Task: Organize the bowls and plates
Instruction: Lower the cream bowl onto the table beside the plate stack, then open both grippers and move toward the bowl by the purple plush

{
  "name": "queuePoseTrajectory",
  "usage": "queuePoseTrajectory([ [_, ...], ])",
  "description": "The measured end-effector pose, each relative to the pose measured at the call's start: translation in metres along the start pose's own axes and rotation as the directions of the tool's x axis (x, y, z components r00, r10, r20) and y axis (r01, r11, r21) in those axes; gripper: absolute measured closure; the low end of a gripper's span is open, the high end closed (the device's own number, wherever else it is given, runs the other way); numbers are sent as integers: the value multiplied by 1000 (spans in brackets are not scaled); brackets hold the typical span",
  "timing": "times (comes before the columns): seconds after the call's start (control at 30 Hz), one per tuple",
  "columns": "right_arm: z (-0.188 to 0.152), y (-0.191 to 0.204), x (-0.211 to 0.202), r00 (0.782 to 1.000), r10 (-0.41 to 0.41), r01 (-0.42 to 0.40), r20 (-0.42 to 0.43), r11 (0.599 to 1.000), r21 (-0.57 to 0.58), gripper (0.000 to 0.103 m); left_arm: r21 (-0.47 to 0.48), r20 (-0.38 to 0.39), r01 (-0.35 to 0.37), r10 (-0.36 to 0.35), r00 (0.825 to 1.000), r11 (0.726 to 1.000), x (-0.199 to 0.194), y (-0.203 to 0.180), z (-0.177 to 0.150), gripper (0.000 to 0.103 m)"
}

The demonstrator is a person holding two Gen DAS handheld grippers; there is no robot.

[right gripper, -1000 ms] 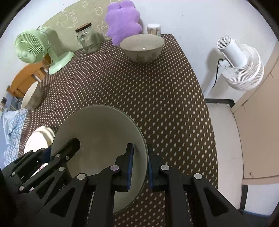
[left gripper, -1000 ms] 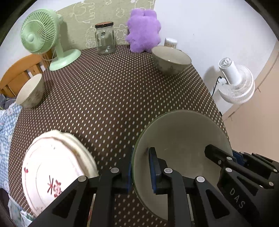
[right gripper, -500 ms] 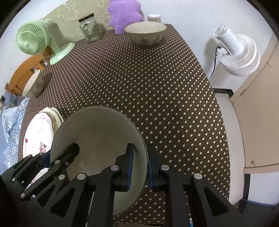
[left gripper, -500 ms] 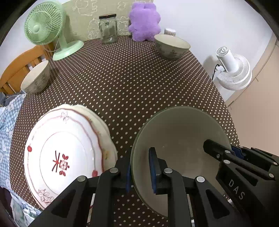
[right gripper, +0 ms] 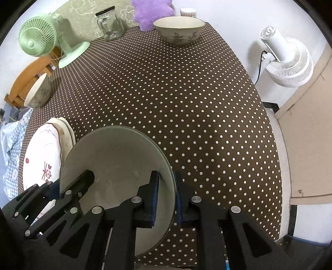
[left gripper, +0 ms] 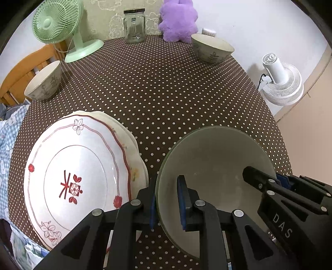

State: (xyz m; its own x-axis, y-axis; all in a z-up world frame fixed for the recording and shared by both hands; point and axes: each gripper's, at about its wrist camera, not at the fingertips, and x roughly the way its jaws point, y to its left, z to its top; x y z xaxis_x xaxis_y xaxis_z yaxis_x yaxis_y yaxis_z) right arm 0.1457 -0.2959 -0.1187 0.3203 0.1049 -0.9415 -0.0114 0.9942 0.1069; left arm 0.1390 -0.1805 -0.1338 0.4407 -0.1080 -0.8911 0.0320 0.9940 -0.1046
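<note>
- Left gripper clamped on the left rim of large bowl, one blue-padded finger outside the wall, the other inside.
- Right gripper clamped on the opposite rim of the same bowl, likewise astride the wall.
- Round, smooth, glazed, pale grey-green within; mouth facing up and slightly tilted toward the cameras, held over the near edge of the table.
- Just left of the left gripper: stack of plates, white and scalloped, red floral print on top, lying flat.
- Ahead: brown cloth with white dots, bare between the grippers and the far things.
- Far left ahead: small bowl at the edge, before a wooden chair.
- Far ahead: green fan, glass jar, purple plush toy, second patterned bowl.
- Off to the right, beyond the table: white fan on the floor.
</note>
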Motion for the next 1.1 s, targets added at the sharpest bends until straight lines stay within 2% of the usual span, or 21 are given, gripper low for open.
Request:
queuePoseTrajectory([
  [0.07,1,1,0,1000,2,-2,-3,1000,-9,84,3,-4,3,-3,1000,1000,1,1,1,82],
  [0.1,2,1,1,1000,5,-5,-9,1000,-8,84,2,-6,1,-1,1000,1000,0,2,1,76],
  [0.23,4,1,-1,1000,2,-2,-13,1000,-5,83,3,-10,12,-12,1000,1000,-5,0,4,69],
  [0.37,4,1,-8,1000,-18,18,7,1000,-9,58,8,-4,-14,14,1000,1000,-9,1,7,64],
  [0.53,8,-4,-30,998,-32,31,48,999,11,44,-2,-8,2,-2,1000,1000,-18,7,12,55],
  [0.6,9,-4,-41,997,-35,34,68,999,14,43,-1,8,-33,33,999,999,-28,10,13,41],
  [0.73,10,-3,-61,993,-29,25,114,999,36,33,-14,40,-10,11,999,1000,-46,18,17,38],
  [0.83,11,-1,-76,988,-31,23,153,998,50,31,-8,74,-3,4,997,1000,-59,21,19,35],
  [1.03,11,0,-106,974,-39,22,224,997,78,23,16,145,-3,0,989,1000,-84,24,24,24],
  [1.1,11,1,-119,967,-33,12,253,996,86,18,34,163,9,-15,986,999,-94,21,25,17],
])
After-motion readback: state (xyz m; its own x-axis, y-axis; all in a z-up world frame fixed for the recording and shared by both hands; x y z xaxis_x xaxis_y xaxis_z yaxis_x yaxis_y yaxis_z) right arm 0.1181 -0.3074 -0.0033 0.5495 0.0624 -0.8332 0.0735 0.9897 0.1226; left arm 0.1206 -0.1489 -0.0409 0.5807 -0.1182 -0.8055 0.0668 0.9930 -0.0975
